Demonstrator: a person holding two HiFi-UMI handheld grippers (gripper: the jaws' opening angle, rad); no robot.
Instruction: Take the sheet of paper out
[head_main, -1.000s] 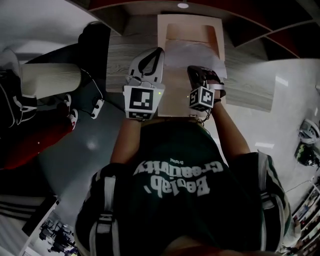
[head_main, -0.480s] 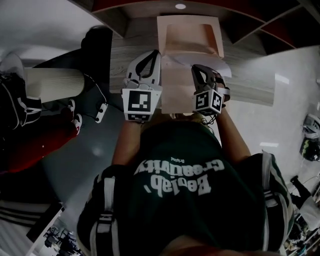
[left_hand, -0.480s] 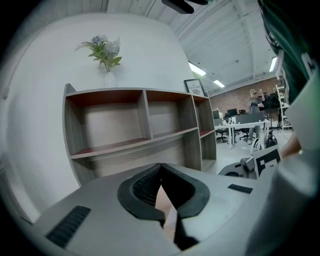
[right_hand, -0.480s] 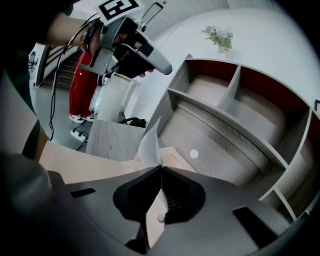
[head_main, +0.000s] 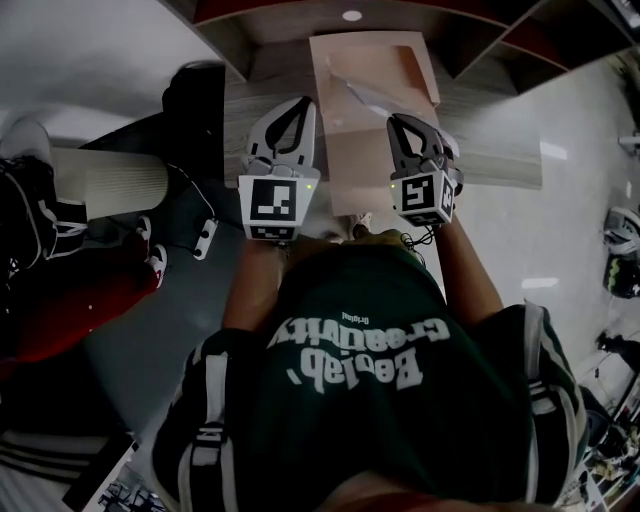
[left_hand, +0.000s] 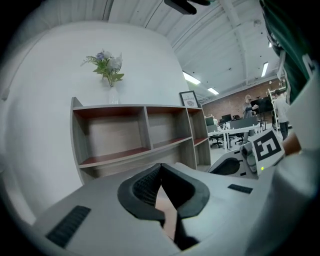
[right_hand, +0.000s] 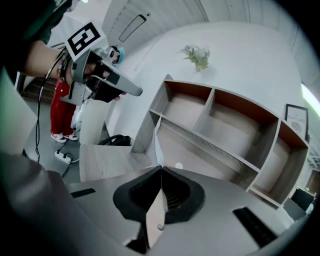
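Sheet of paper (head_main: 365, 95) is white and shows almost edge-on in the head view, slanting over the far half of the tan envelope (head_main: 370, 170). Its near end runs to the tips of the right gripper (head_main: 398, 120). In the right gripper view the jaws of the right gripper (right_hand: 161, 169) are pressed together on the sheet (right_hand: 157, 142), whose thin edge rises from the tips toward the shelf unit (right_hand: 220, 125).

The left gripper (head_main: 300, 105) sits at the envelope's left edge, above the wood-grain table (head_main: 250, 110). In the left gripper view its jaws (left_hand: 160, 167) meet at the tips, and a tan strip, the colour of the envelope (left_hand: 169, 220), is pinched between them.

The two grippers are side by side with the envelope between them. A vase of flowers (left_hand: 107, 67) stands on top of the shelf unit (left_hand: 135, 135), and a small framed picture (left_hand: 189, 98) stands farther along it.
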